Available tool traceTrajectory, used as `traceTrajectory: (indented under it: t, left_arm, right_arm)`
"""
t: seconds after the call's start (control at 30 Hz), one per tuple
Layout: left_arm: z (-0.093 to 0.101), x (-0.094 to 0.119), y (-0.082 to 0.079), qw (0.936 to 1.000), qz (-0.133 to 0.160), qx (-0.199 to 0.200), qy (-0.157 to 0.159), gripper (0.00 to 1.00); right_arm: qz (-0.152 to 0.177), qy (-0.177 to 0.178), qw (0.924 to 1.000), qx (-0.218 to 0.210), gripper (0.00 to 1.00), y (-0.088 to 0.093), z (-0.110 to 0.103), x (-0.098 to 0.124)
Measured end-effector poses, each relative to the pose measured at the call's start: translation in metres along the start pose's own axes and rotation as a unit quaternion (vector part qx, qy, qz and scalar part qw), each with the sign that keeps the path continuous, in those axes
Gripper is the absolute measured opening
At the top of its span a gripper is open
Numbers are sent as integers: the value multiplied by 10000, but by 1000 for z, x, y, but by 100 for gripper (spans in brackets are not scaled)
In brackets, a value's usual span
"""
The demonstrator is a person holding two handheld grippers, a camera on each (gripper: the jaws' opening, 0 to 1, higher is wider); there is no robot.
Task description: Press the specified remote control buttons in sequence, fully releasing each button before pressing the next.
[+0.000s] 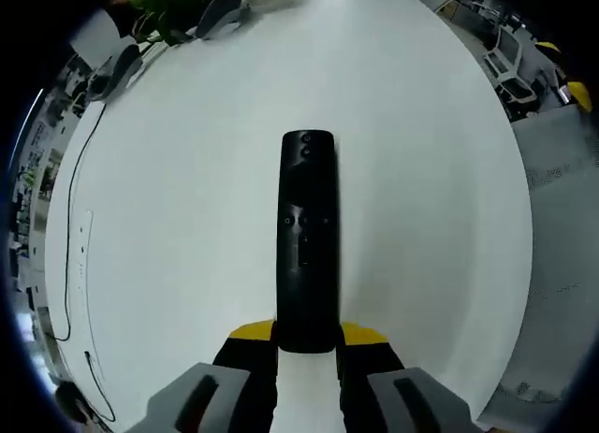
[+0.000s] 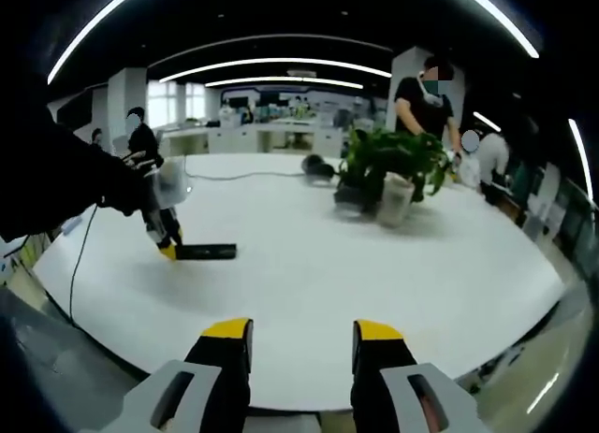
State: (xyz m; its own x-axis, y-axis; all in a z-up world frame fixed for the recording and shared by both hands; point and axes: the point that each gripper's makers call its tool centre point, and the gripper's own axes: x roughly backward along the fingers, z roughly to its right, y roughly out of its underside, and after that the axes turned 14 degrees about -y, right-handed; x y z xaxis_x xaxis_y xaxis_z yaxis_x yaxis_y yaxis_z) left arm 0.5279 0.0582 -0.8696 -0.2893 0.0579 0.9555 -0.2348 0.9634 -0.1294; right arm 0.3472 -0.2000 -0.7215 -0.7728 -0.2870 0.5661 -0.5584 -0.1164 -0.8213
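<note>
A long black remote control [image 1: 307,237] lies on the white table [image 1: 168,218], buttons up, pointing away from me. My left gripper [image 1: 308,338] is shut on its near end, a yellow-tipped jaw on each side. In the right gripper view the same remote [image 2: 208,252] rests on the table at the left, with the left gripper [image 2: 168,248] held on its end by a person's hand. My right gripper [image 2: 303,339] hovers over the near table edge, open, with nothing between its jaws.
A potted green plant [image 2: 393,162] stands at the far middle of the table [image 2: 374,274], with a dark object beside it. A thin black cable [image 1: 70,246] runs along the left side. People stand behind the table among office desks.
</note>
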Motion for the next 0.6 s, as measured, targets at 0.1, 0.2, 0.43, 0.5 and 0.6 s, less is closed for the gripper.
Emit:
traceTrajectory:
  t: [0.1,0.2,0.43,0.5,0.6]
  left_arm:
    - [9,3,1,10000,1,41,-7,23]
    - [15,5,3,10000,2,64,-6,23]
    - [30,9,7,9999,6,117,-13,23]
    - [33,10,8,9999,14,125,-16,23]
    - [35,12,10,9997,55,239,-24,23]
  right_arm:
    - [-14,19,10000,23,39,0,1,0]
    - [107,-19,9999,19,37,-4,0,2]
    - [177,-131,9998,-15,33,-5,-4,2]
    - [174,-166,9997,-16,32,-5,-6,1]
    - [160,-204,9997,-33,30,-5,-7,1]
